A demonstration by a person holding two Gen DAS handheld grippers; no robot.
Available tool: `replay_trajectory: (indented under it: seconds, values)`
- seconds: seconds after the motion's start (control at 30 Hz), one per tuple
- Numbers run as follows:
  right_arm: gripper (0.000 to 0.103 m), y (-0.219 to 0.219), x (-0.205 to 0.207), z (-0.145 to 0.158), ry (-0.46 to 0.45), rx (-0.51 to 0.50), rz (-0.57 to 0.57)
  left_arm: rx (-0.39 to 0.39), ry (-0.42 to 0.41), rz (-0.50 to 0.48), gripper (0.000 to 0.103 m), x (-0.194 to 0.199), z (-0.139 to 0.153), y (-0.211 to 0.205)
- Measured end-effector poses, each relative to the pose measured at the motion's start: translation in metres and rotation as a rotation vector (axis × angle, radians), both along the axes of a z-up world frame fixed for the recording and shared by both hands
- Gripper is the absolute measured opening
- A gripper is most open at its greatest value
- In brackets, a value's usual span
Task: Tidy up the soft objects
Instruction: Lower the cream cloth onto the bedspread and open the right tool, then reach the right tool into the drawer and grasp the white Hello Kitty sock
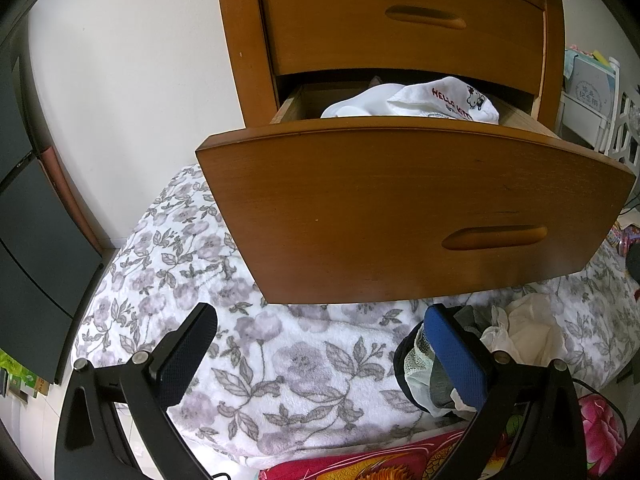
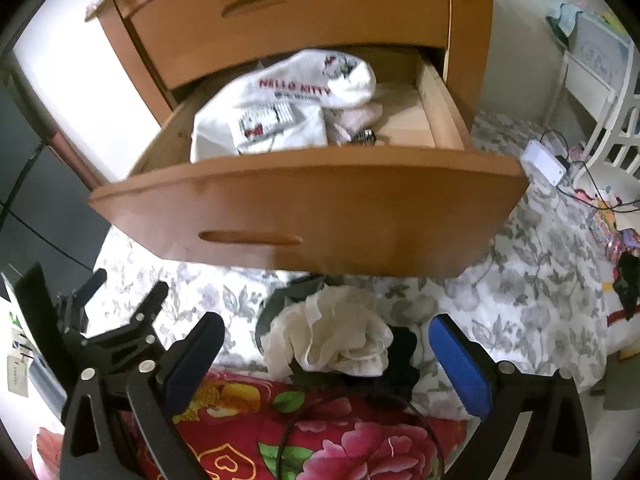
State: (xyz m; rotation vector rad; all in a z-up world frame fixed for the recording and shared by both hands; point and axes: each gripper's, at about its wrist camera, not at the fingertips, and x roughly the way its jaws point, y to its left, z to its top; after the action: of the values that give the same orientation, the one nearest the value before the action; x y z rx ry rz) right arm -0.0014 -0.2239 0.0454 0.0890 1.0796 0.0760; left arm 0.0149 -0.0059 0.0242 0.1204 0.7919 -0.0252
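A wooden nightstand has its lower drawer (image 1: 400, 208) pulled open; it also shows in the right wrist view (image 2: 312, 216). White Hello Kitty socks (image 1: 436, 100) (image 2: 280, 116) and a pink sock (image 2: 356, 118) lie inside. On the floral blanket (image 1: 280, 360) below the drawer lies a pile of soft items: a cream frilly cloth (image 2: 336, 340) (image 1: 528, 332), dark garments (image 2: 392, 368) and a lace-trimmed grey piece (image 1: 424, 368). My left gripper (image 1: 320, 344) is open and empty, its right finger beside the pile. My right gripper (image 2: 328, 360) is open and empty, straddling the cream cloth.
A red floral quilt (image 2: 328, 440) lies at the near edge. A black cable (image 2: 304, 412) crosses it. A white power adapter with wires (image 2: 546, 162) and a white chair (image 2: 608, 128) are at right. A dark cabinet (image 1: 36, 240) stands at left. The upper drawer (image 1: 400, 20) is closed.
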Motion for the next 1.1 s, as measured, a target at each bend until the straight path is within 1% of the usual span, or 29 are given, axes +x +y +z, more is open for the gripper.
replay_trajectory:
  seconds: [0.23,0.33,0.47,0.6,0.73,0.9,1.1]
  values:
    - [0.103,-0.002,-0.003,0.022,-0.131,-0.006,-0.009,-0.004,0.000,0.001,0.103,0.000,0.000,0.001]
    - [0.103,-0.001,-0.003,0.026,-0.141,-0.001,-0.004,-0.003,-0.001,-0.001,0.103,0.000,0.000,0.000]
    - [0.103,-0.003,-0.003,0.034,-0.197,0.009,-0.022,-0.011,-0.005,-0.002,0.103,0.000,0.001,0.001]
    - [0.103,-0.005,0.001,0.042,-0.221,-0.004,-0.016,-0.025,-0.006,0.000,0.103,0.000,0.001,0.003]
    - [0.103,-0.004,0.006,0.057,-0.261,0.012,0.011,-0.035,-0.007,0.003,0.103,0.000,0.002,0.004]
    - [0.103,0.004,0.015,0.071,-0.299,-0.041,0.032,-0.041,-0.012,0.002,0.103,0.000,0.002,0.005]
    - [0.103,0.009,0.031,0.082,-0.306,-0.040,0.053,-0.058,-0.017,-0.001,0.103,0.000,0.004,0.007]
